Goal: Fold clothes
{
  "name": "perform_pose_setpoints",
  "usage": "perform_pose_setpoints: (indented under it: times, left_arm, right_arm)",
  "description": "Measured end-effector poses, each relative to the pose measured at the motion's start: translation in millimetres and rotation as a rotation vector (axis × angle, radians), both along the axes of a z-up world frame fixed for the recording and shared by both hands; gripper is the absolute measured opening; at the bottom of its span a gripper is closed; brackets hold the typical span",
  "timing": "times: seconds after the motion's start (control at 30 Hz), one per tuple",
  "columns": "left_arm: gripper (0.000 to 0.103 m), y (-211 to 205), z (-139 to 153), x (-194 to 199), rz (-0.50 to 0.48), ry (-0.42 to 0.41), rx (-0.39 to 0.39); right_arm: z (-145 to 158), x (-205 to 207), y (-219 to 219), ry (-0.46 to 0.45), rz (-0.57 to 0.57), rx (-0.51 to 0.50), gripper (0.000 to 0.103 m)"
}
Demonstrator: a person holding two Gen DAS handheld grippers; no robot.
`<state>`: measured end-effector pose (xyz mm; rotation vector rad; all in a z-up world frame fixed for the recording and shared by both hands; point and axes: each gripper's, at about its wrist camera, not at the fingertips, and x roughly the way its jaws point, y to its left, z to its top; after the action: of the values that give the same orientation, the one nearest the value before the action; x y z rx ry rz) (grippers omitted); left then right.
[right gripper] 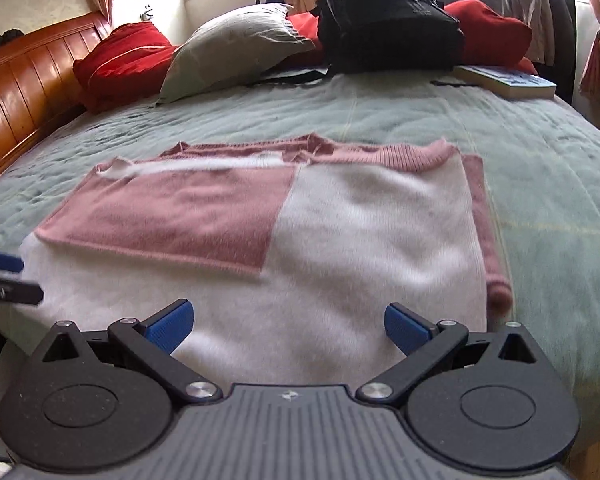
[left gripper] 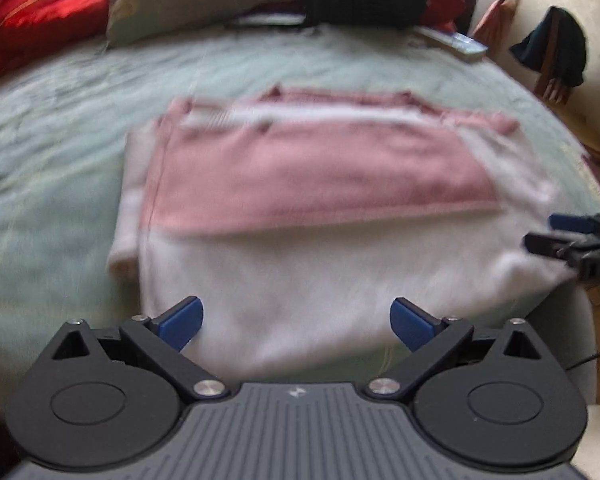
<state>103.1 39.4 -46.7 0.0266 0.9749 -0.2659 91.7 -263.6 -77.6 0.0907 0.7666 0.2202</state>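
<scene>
Lying flat on the pale green quilted bedspread [right gripper: 520,152], the pink and white knitted sweater [right gripper: 300,240] sits partly folded in front of both of your tools, its white near edge reaching almost to the blue fingertips.

Your left gripper [left gripper: 298,322] stands with its fingers well apart, holding nothing; the white near part of the sweater [left gripper: 300,280] shows in the gap between its blue pads [left gripper: 182,322]. From this blurred left view, the pink panel lies farther off, across the middle of the garment, and a pink sleeve edge runs down the left side.

Your right gripper [right gripper: 289,326] is likewise spread wide and empty, over the near white hem. In its view the pink panel covers the left half of the sweater, the white body fills the right, and a folded pink sleeve lies along the right edge. The pink ribbed neckline is at the far side.

Each tool shows in the other's view: the right one at the far right edge of the left view [left gripper: 580,240], just beside the sweater's right corner, and the left one at the left edge of the right view [right gripper: 4,276], just beside the left corner. Whether either touches the fabric you cannot tell.

At the far end of the bed lie red cushions [right gripper: 124,56], a grey pillow [right gripper: 236,44], a black backpack [right gripper: 388,16] and a thick book [right gripper: 508,80]. A wooden headboard [right gripper: 24,92] runs along the left.
</scene>
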Motion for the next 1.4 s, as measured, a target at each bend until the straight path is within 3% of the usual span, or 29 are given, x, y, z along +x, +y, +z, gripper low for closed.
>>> perform_pose_setpoints:
  times: [0.07,0.2,0.33,0.43,0.7,0.9,1.13,1.27,1.4]
  left_arm:
    - [0.100,6,-5,-7,0.029,0.022,0.003]
    - [0.100,8,13,-18,0.024,-0.041,-0.050]
    - [0.100,-11,21,-15,-0.041,-0.082,-0.093]
    - [0.100,-30,14,-13,-0.105,-0.075,-0.101]
    - [0.100,-33,-8,-13,-0.068,-0.018,-0.054]
    - [0.100,-26,4,-16,-0.048,-0.055,-0.092]
    - [0.100,-52,-2,-15,-0.142,-0.042,-0.145]
    - [0.099,-50,-4,-11,-0.097,-0.038,-0.151]
    - [0.100,-47,-2,-10,-0.067,-0.046,-0.159]
  right_arm:
    - [-1,-4,1,0.009,-0.006,-0.006,0.103]
    - [1,-13,-1,0.009,-0.008,-0.001,0.103]
    - [3,-16,0,0.009,-0.007,0.024,0.103]
    - [3,-18,1,0.026,-0.004,0.043,0.103]
    - [4,-25,-2,0.036,-0.033,0.032,0.103]
    - [7,-24,-3,0.020,-0.025,0.072,0.103]
    - [8,-29,-6,0.014,-0.022,0.086,0.103]
    - [7,-33,-18,0.014,-0.055,0.112,0.103]
    - [18,-34,-36,-0.047,-0.070,0.173,0.103]
